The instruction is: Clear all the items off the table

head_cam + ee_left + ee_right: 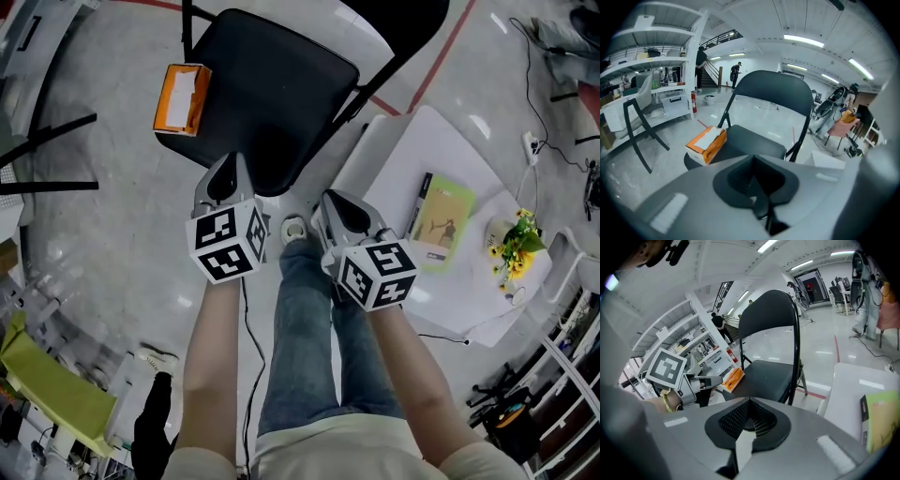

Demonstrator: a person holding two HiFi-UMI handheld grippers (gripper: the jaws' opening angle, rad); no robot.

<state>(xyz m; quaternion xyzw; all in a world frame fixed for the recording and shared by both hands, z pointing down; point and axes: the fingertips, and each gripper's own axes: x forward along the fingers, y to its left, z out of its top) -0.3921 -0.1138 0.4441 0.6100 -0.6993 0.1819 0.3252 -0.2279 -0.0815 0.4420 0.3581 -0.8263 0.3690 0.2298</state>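
**Desk clearance: between picks, both claws empty**

- Left claw (232, 167): jaws pressed together, nothing between them.
- Right claw (333, 200): jaws pressed together, nothing between them. Both claws are held out ahead of the person, off the desk.
- White desk (412, 150), at the right: 1 green book (441, 223) lying flat, and 1 bunch of yellow flowers (514, 246) near the far corner.
- Black folding chair (272, 94): 1 orange tissue box (180, 97) on the seat edge.

Step, as judged: reaching for the next item, with 2 to clear. The book is nearest the right claw, which must spread and catch the thin cover by an edge.
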